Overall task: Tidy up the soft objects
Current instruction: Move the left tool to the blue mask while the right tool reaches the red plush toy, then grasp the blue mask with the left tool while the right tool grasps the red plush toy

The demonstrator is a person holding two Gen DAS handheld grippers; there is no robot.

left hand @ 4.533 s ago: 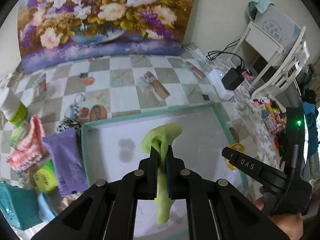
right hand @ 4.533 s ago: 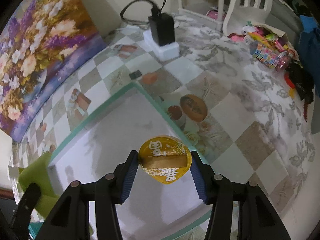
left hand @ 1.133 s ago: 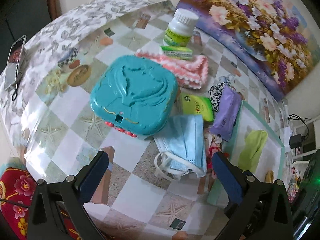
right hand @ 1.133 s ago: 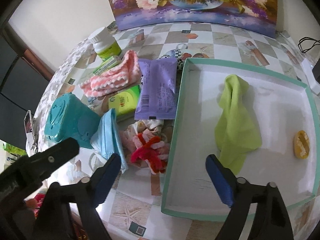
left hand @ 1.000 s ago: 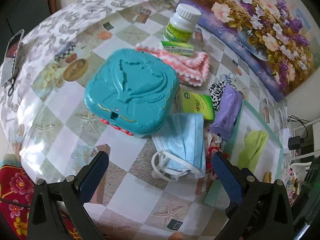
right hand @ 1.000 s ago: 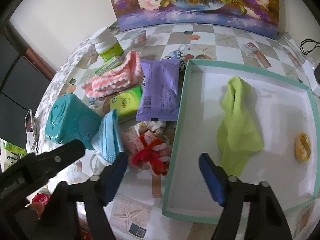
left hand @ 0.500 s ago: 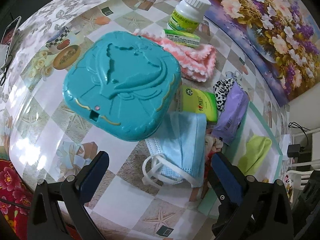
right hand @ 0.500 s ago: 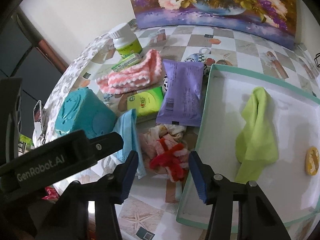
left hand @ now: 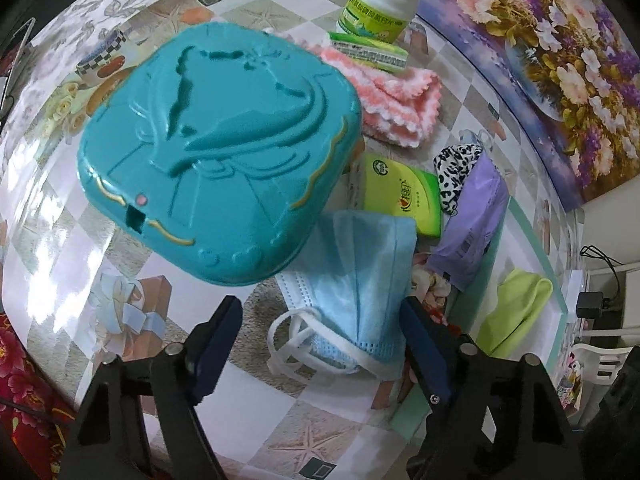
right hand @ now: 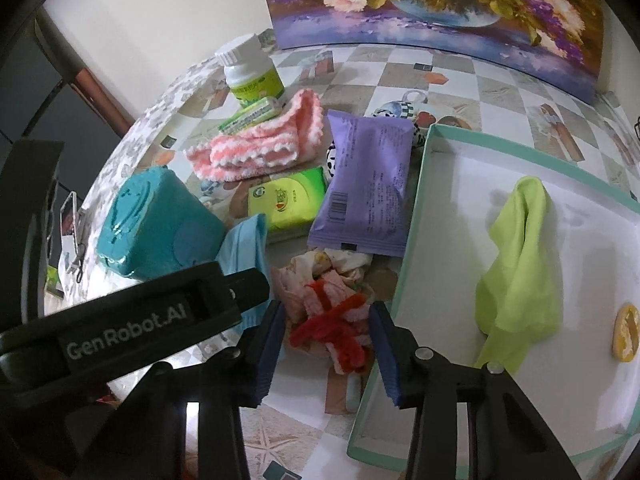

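Observation:
My left gripper [left hand: 320,340] is open, its jaws on either side of a blue face mask [left hand: 360,276] lying beside a teal plastic box [left hand: 216,144]. My right gripper [right hand: 328,344] is open around a red and pink knitted bundle [right hand: 336,320] on the table, just left of the white tray [right hand: 416,200]. A lime green cloth [right hand: 520,276] and a small orange piece [right hand: 624,338] lie in the tray. A pink and white knitted cloth [right hand: 256,144] lies further back.
A purple packet [right hand: 368,184], a green tissue pack [right hand: 284,200], a leopard-print item [left hand: 456,172], a white bottle [right hand: 252,68] and a green tube [right hand: 248,118] crowd the table. A flower painting [right hand: 440,4] leans on the wall. The table edge runs close below.
Both grippers have left the tray, where the green cloth and orange piece now lie released. The left has come down over the mask; the right has narrowed around the red bundle.

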